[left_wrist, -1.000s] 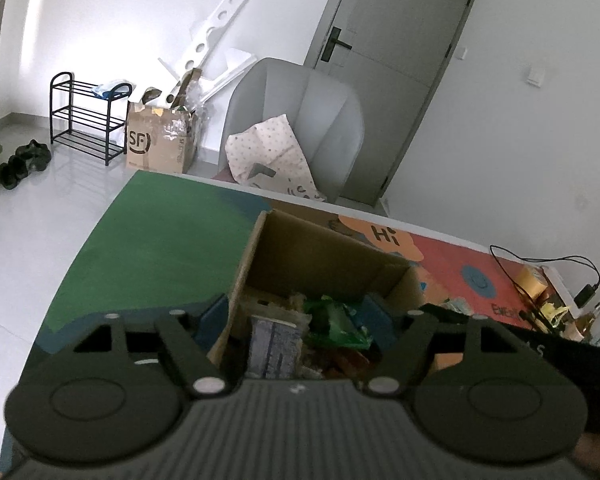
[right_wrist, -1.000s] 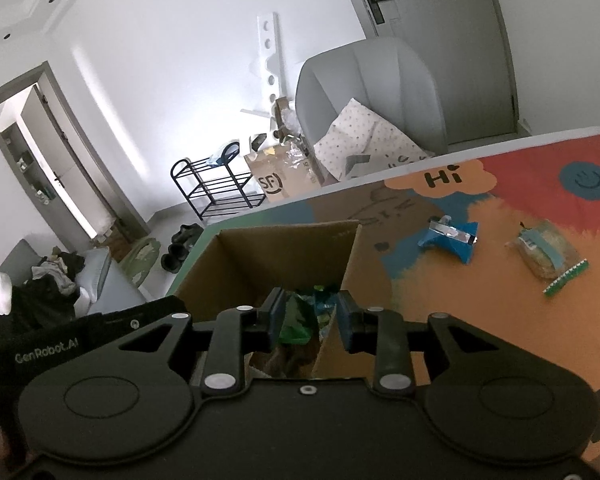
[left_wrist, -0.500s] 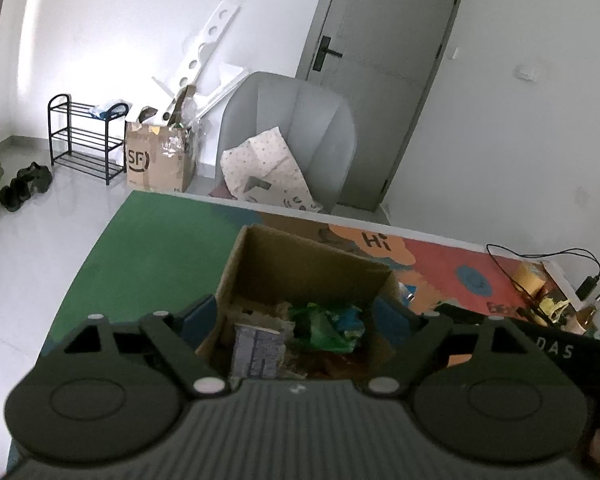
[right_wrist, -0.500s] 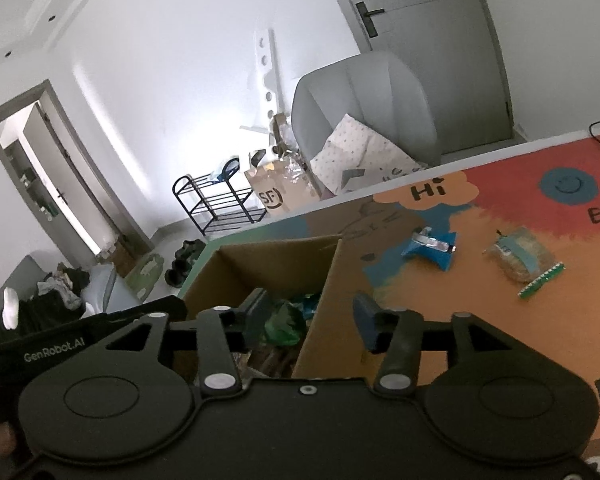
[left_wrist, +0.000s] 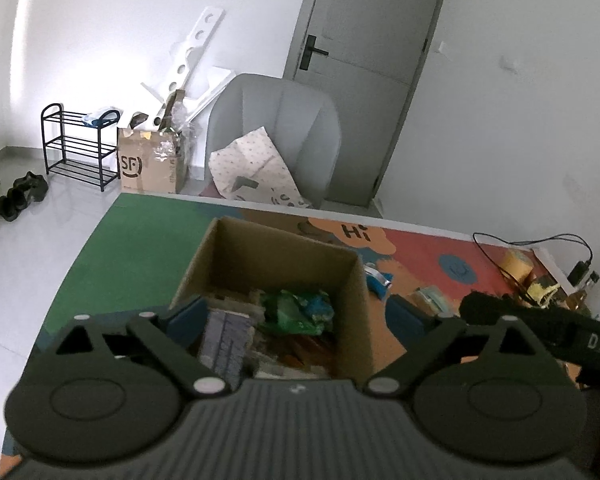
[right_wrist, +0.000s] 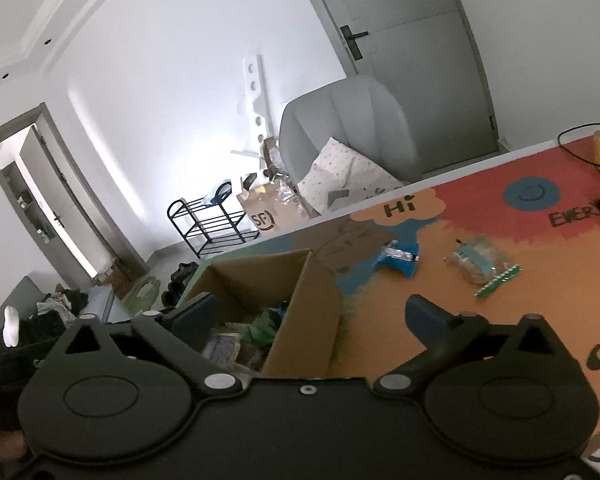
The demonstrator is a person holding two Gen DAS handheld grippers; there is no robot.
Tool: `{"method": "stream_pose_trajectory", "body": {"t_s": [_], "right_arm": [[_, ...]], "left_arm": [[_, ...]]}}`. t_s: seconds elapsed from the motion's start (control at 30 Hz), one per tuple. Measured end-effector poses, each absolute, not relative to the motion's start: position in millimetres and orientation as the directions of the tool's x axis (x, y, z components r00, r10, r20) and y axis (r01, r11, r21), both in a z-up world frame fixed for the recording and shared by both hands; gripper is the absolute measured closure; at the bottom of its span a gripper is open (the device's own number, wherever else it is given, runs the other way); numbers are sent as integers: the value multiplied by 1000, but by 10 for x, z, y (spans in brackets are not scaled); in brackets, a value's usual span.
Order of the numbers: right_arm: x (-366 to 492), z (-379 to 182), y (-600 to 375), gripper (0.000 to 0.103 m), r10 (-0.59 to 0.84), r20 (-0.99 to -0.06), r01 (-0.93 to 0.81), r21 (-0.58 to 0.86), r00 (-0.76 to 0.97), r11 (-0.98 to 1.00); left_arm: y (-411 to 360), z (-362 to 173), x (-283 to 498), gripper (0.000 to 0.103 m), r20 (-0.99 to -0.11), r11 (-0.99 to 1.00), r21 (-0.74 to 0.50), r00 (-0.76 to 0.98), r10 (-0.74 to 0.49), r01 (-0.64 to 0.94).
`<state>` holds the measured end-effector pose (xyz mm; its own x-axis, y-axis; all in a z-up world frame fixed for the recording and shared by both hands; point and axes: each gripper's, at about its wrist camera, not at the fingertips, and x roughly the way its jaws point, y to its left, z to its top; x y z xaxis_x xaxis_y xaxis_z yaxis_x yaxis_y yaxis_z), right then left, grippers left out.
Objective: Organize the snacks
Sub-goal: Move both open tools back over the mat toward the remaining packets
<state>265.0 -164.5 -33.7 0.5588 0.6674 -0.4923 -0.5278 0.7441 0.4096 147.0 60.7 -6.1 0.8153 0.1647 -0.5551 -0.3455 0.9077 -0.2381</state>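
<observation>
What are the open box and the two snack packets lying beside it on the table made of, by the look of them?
Box: matte brown corrugated cardboard, judging by its stiff raw-edged walls. Blue packet: probably glossy plastic or foil film, with a shiny silver end. Clear packet: seemingly transparent plastic, as the pale contents show through.

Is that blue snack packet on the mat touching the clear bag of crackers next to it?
Apart. The right wrist view shows bare orange mat between the blue snack packet and the clear cracker bag.

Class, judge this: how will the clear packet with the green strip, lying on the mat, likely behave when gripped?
The clear packet looks soft and wrinkled, so it would probably flex. It lies flat, so rolling seems unlikely. Its glossy film may slip in the right tongs.
</observation>
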Motion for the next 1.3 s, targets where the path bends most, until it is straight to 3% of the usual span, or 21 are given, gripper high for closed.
{"method": "stream_pose_trajectory", "body": {"t_s": [0.6,0.73,1.3], "right_arm": [[2506,-264,-2229,0,610,-474,-466,394,636,792],[2446,-254,-2281,0,589,-487,-462,365,645,808],[2383,-275,-2665,0,500,-510,-379,328,700,865]], "left_arm": [[102,20,1402,6,-584,936,-176,798,149,-304],[37,35,1383,0,-585,940,-159,796,157,-302],[-194,29,1406,0,-576,950,-223,816,53,-219]]}}
